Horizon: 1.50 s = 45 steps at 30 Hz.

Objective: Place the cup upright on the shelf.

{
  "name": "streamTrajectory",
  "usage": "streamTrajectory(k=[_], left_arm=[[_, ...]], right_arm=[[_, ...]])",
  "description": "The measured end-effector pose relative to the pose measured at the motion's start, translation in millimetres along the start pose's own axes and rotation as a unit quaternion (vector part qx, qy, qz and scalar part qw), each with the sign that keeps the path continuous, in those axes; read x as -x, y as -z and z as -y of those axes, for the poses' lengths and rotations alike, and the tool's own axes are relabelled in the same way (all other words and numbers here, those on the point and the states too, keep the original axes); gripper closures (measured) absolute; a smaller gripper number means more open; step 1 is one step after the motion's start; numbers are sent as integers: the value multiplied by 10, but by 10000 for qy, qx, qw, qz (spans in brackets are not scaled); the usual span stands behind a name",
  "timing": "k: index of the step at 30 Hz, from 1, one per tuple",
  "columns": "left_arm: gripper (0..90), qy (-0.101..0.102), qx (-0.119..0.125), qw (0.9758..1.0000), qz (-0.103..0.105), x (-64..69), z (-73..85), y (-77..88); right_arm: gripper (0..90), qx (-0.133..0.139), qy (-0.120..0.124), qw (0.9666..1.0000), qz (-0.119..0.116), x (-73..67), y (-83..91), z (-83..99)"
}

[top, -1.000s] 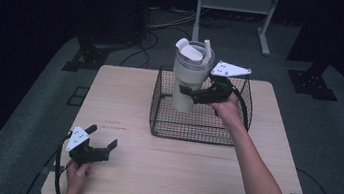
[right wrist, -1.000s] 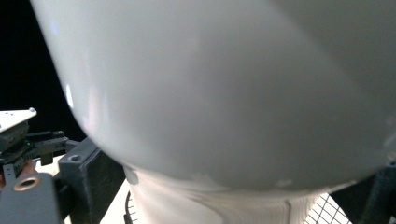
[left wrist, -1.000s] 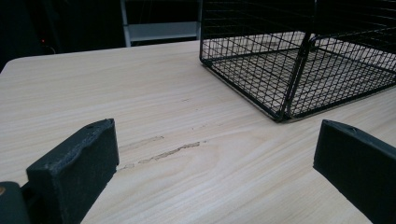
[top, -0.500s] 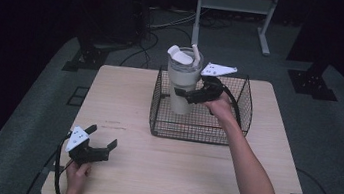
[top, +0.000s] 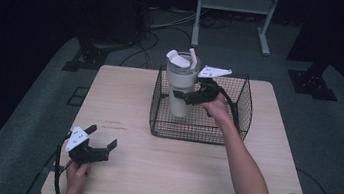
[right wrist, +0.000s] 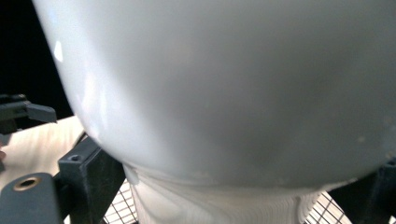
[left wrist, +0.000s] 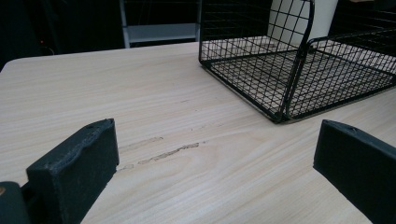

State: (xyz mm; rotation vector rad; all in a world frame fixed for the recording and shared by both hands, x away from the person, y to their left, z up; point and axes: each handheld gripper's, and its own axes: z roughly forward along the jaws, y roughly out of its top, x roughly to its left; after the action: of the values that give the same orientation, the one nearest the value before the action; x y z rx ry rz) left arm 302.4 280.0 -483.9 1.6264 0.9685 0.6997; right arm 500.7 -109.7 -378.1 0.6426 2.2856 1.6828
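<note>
No text, label, brand, number or sign can be read anywhere.

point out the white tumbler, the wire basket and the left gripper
white tumbler (top: 181,90), high view, its side wall
wire basket (top: 245,104), high view, right wall
left gripper (top: 102,138), high view, between its open fingers

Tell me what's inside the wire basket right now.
The white tumbler, upright, gripped by the right tongs. The rest of the basket floor looks bare; the patch beneath the tumbler is hidden.

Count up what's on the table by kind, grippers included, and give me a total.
Grippers: 2, left gripper and right gripper
White tumbler: 1
Black wire basket: 1
Total: 4
</note>
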Motion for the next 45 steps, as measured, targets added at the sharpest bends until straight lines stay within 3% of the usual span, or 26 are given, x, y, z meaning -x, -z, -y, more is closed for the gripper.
streamTrajectory(k=[24, 38, 45], left_arm=[[0, 27, 22, 10000, 17, -13, 3, 8], [0, 42, 25, 10000, 24, -15, 3, 11], [0, 45, 30, 10000, 29, -14, 4, 11]], right_arm=[[86, -399, -143, 9991, 4, 163, -231, 201], [86, -610, -119, 9981, 16, 169, -330, 254], [86, -790, 24, 9969, 15, 167, -366, 278]])
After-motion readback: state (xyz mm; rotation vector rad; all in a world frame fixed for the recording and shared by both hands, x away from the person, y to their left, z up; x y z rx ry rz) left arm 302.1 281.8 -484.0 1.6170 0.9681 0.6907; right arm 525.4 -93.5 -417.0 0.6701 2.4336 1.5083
